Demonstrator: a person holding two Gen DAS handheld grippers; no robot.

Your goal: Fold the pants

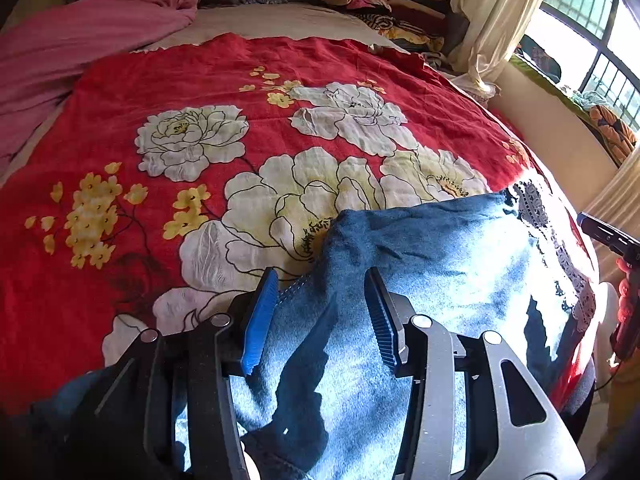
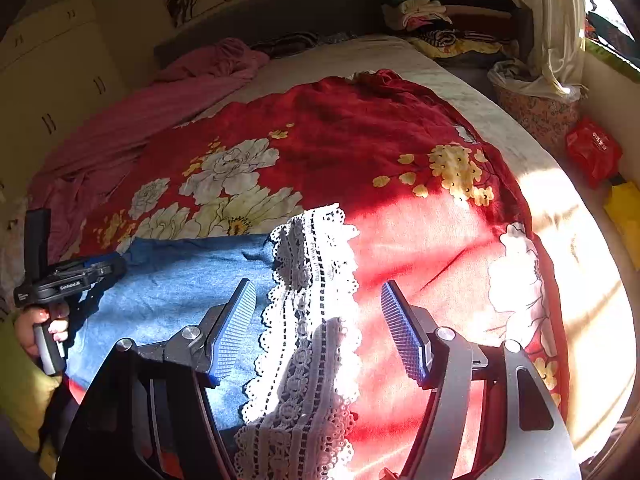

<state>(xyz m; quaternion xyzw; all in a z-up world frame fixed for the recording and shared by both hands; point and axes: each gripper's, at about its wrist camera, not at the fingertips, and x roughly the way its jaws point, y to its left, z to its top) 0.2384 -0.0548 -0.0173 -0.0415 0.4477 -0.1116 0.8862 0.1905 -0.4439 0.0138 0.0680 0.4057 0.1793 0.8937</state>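
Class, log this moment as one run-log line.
left tool: open over pants | right tool: open over lace hem | bedspread: beneath

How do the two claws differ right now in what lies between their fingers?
The left claw straddles plain blue denim of the pants, partly shaded; the right claw straddles the white lace hem, sunlit, with red bedspread beside it. Both are open, gripping nothing, low over the same pants.
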